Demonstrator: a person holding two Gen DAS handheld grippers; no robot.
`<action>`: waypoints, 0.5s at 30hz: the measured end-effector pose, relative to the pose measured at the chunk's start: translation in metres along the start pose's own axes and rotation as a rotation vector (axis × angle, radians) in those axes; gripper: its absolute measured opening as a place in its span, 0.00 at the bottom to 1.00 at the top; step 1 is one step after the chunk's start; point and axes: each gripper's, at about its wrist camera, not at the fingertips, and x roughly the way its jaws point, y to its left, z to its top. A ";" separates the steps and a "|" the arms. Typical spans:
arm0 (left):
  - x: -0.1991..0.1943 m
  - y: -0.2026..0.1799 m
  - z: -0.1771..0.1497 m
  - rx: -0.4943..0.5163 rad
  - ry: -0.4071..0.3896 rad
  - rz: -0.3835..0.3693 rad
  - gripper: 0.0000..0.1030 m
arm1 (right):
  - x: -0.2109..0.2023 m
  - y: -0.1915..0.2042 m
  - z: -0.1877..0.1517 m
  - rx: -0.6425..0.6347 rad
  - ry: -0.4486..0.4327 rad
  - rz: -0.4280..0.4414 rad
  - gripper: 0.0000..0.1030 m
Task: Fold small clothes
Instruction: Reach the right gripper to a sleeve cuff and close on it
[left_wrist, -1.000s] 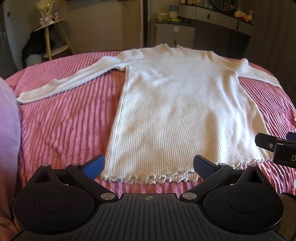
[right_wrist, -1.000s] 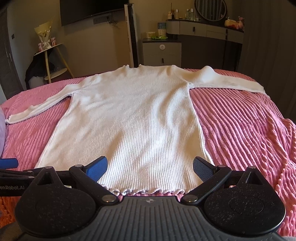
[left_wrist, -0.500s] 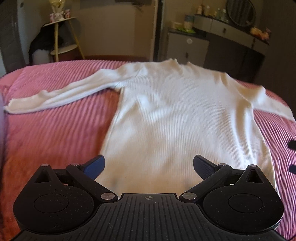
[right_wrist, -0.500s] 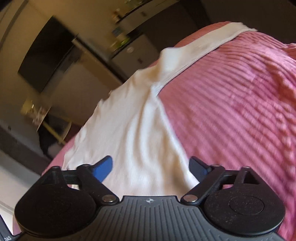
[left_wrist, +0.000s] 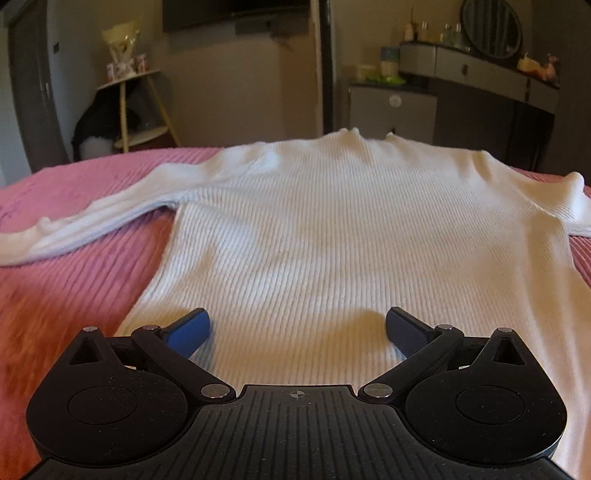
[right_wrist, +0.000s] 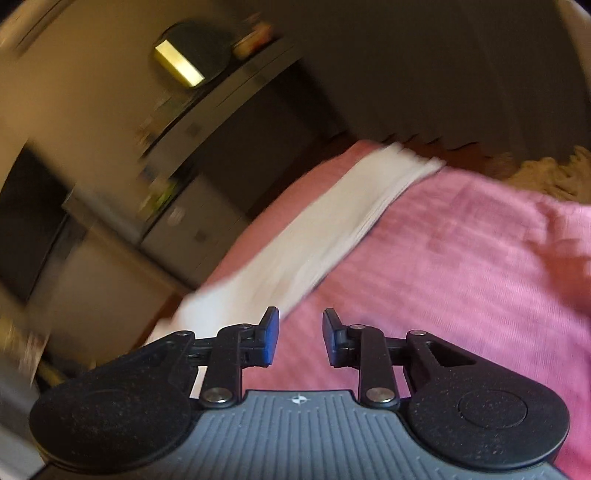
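Bed (left_wrist: 85, 280): covered by a pink ribbed blanket that fills the lower part of both wrist views; it carries the garment.
Sweater (left_wrist: 332, 240): white, ribbed, long-sleeved, lying flat on the bed with the neck toward the far wall. One sleeve (left_wrist: 92, 225) stretches out to the left across the pink cover. In the right wrist view, which is tilted and motion-blurred, only the other sleeve (right_wrist: 332, 225) shows, running diagonally up toward the far edge of the bed.
Dresser (left_wrist: 476, 74): dark, along the far wall at right, with a round mirror (left_wrist: 491, 31) and small bottles on top; too blurred to tell more.
Side shelf (left_wrist: 136, 107): pale wooden stand at the far left, with a dark cloth heaped against it.
Left hand-held gripper (left_wrist: 297, 328): released, jaws spread wide, nothing between them. It sits low over the lower body of the sweater; whether the blue fingertips (left_wrist: 192, 325) touch the knit cannot be told.
Right hand-held gripper (right_wrist: 300, 336): jaws part-way together with a clear gap, gripping nothing. It hangs over bare pink blanket, just beside the sleeve, whose edge lies near the left fingertip.
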 end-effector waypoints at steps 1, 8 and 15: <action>0.000 0.003 -0.004 -0.009 -0.018 -0.009 1.00 | 0.011 -0.007 0.010 0.032 -0.013 -0.015 0.26; 0.001 0.006 -0.015 -0.060 -0.067 -0.024 1.00 | 0.080 -0.056 0.047 0.220 -0.045 -0.068 0.42; 0.004 0.006 -0.019 -0.068 -0.064 -0.035 1.00 | 0.106 -0.066 0.058 0.317 -0.091 -0.031 0.30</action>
